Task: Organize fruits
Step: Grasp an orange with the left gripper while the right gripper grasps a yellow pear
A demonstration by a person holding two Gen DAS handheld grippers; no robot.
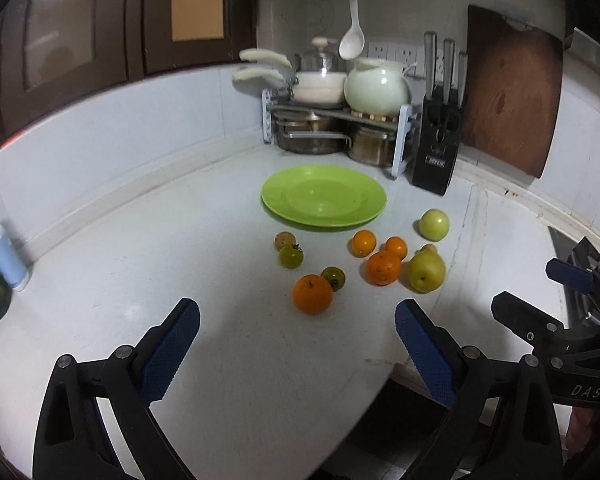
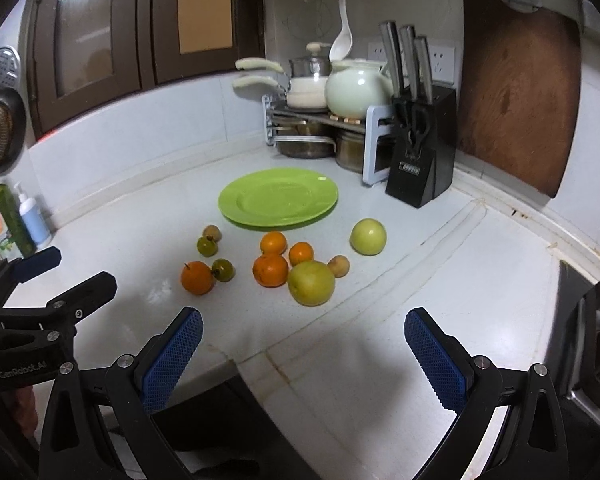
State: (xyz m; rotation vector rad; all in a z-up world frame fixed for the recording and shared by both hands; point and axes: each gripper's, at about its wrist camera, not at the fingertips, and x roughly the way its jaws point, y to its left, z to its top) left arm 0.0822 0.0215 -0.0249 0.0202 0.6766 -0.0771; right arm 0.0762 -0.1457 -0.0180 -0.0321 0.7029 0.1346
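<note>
- My left gripper (image 1: 296, 322) hangs over the near edge of the white tabletop (image 1: 180, 280) — fingers spread wide, nothing between the blue pads.
- My right gripper (image 2: 303, 330) is in the same condition: fingers apart, holding nothing, positioned over the tabletop's near edge to the right of the left one.
- Green plate (image 2: 278, 197) lies flat on the tabletop beyond the fruit, bare, in front of the pot rack (image 2: 320, 128).
- All fruit sits loose on the tabletop, between the plate and my fingers, none on the plate.
- Nearest to my left gripper: a large orange (image 1: 312, 294), with a small green tomato (image 1: 333, 278) touching it on its right.
- Further back on the left: a second green tomato (image 1: 291, 256) against a small brownish fruit (image 1: 285, 241).
- Right cluster — three oranges (image 2: 271, 270) packed close beside a large yellow-green pear (image 2: 311, 283), with another small brownish fruit (image 2: 339, 266) just behind the pear.
- A pale green apple (image 2: 368, 236) stands apart to the right of the cluster.
- Knife block (image 2: 422, 164) and wooden cutting board (image 2: 516, 96) stand against the back wall; two bottles (image 2: 16, 220) at far left.
</note>
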